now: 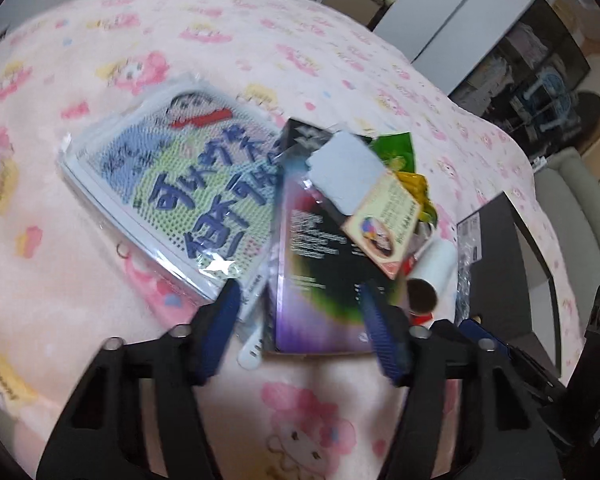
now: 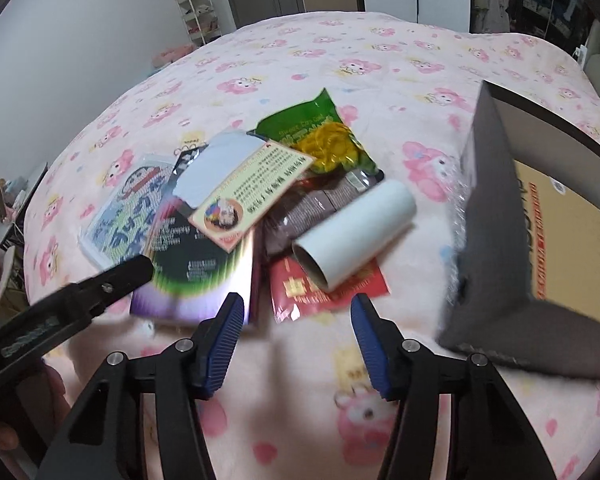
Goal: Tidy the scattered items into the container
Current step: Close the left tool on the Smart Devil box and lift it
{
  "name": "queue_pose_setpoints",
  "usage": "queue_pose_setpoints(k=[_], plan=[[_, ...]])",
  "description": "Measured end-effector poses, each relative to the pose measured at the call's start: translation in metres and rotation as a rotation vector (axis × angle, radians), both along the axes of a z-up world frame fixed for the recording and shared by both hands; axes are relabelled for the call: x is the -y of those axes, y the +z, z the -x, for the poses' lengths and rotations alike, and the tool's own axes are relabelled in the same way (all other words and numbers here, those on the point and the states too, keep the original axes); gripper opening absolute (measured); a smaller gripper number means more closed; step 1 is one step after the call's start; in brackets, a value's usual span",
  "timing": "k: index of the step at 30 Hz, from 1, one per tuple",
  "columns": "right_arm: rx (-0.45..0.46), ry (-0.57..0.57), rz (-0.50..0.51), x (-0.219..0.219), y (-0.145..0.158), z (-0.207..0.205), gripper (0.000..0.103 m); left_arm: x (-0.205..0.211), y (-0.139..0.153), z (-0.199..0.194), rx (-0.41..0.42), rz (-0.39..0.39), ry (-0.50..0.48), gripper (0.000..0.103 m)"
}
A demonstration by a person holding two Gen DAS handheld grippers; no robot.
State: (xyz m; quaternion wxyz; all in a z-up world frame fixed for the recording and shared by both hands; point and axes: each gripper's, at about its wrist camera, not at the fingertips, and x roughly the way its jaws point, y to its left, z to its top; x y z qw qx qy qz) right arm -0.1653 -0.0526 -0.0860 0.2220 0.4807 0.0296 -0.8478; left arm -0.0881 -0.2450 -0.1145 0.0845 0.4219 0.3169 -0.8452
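The scattered items are lying heaped together on the bed (image 2: 340, 52), overlapping one another, so the topmost pieces need lifting first. The left tongs (image 1: 296, 322) are gaping wide and gripping nothing, straddling the near edge of the purple box (image 1: 320, 280), apparently lining up to pinch it. The right tongs (image 2: 298, 332) are likewise spread apart and empty, hovering just short of the red packet (image 2: 332, 292) beneath the white roll (image 2: 356, 236). The container (image 2: 496, 216), a grey box, is sitting just beside the heap, within easy transfer range.
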Motion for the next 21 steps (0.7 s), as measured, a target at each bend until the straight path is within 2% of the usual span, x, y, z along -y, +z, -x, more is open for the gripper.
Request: queue_pose_setpoints(k=[5,9,11,12,16,21], plan=[[0.031,0.031,0.007,0.016,-0.014,0.009,0.052,-0.005,-0.002,0.004,-0.005,0.037,-0.020,0.049],[0.061,0.073,0.049,0.025,-0.025,0.016,0.051,-0.007,-0.004,0.005,0.005,0.044,-0.038,0.031],[0.093,0.087,0.102,0.026,-0.028,0.022,0.042,-0.008,-0.005,0.004,0.002,0.030,-0.055,0.030],[0.115,0.091,0.138,0.026,-0.028,0.024,0.033,-0.009,-0.005,0.003,-0.001,0.032,-0.064,0.031],[0.084,0.090,0.126,0.021,-0.019,0.015,0.032,-0.015,0.001,-0.005,-0.032,0.013,-0.105,0.031],[0.120,0.063,0.179,-0.004,-0.016,0.003,0.032,-0.027,0.026,-0.020,-0.165,0.031,-0.154,0.030]])
